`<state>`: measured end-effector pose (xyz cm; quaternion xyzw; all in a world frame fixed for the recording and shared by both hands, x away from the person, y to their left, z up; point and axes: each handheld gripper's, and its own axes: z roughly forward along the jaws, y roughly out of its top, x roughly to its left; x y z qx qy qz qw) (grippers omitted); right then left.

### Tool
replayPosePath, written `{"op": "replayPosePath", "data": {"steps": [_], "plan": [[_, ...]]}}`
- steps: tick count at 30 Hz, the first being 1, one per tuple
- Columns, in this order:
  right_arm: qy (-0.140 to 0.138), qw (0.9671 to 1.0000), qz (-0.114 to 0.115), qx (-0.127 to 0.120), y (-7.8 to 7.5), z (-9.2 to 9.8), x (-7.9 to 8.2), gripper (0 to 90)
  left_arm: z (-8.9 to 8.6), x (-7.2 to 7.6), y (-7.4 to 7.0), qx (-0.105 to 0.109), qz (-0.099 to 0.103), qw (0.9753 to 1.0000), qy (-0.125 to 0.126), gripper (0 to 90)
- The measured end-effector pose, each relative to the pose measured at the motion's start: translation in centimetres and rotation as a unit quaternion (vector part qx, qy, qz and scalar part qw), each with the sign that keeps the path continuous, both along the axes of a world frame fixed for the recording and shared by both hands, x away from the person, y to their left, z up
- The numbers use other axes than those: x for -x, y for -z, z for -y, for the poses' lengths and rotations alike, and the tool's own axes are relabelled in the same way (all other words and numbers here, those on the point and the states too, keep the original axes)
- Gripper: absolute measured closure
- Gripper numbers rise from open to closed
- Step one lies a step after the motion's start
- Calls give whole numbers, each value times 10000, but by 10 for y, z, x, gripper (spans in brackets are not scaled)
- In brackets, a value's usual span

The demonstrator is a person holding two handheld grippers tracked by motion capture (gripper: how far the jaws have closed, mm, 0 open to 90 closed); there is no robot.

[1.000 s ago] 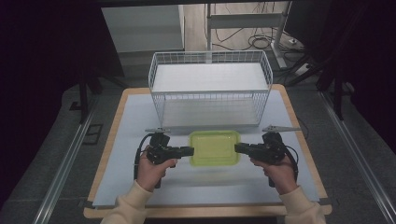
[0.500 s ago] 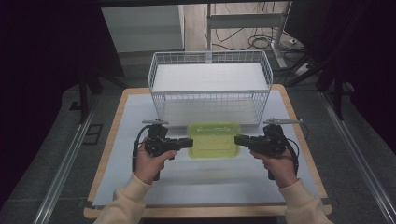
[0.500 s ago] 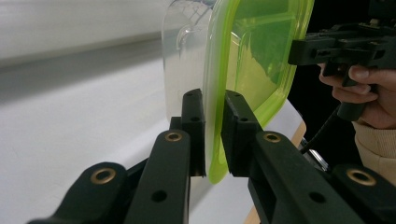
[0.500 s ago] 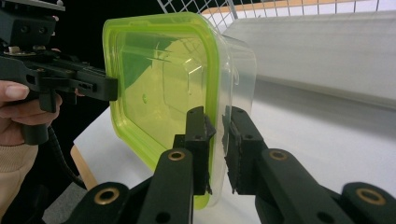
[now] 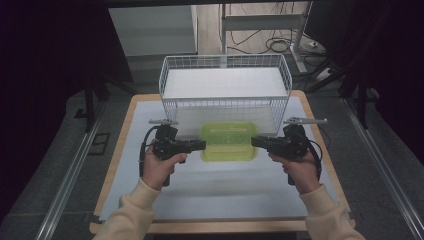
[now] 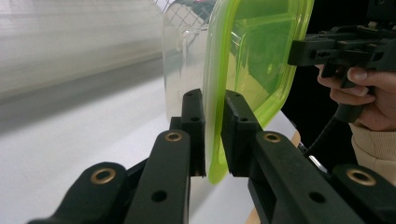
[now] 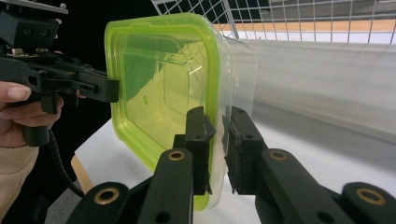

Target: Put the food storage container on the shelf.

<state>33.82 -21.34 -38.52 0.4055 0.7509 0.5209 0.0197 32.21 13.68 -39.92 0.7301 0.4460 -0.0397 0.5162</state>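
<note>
Left tool (image 5: 199,145) clamped on the left rim of the green-lidded box (image 5: 229,142); right tool (image 5: 257,142) clamped on its right rim. Box hangs between the two, approx. level, over the table (image 5: 210,195), just in front of the white wire basket (image 5: 225,92) w/ its far edge near the basket's front wall.

Left tool view: both black jaws pinch the green lid (image 6: 247,60) edge, lid rim sandwiched between pads; clear tub (image 6: 180,60) below/behind the lid. Other tool (image 6: 299,51) seen across, biting the opposite rim, hand (image 6: 369,98) on its grip.

Right tool view: same thing mirrored. Jaws closed on lid (image 7: 163,88) rim & clear wall (image 7: 240,74) of tub, other tool (image 7: 109,91) gripping the far side, basket mesh (image 7: 299,18) behind.

Hands (image 5: 159,167) on pistol grips, cream sleeves (image 5: 130,215) coming in from the near edge. Box looks empty, as far as can be seen through the lid.
</note>
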Motion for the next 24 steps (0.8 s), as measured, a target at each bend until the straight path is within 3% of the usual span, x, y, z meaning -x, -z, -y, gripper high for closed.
{"op": "replayPosePath", "data": {"steps": [24], "plan": [[13,10000,74,42,-23,-3,-17,798,-2,-15,-21,104,57,9999,-52,806]]}}
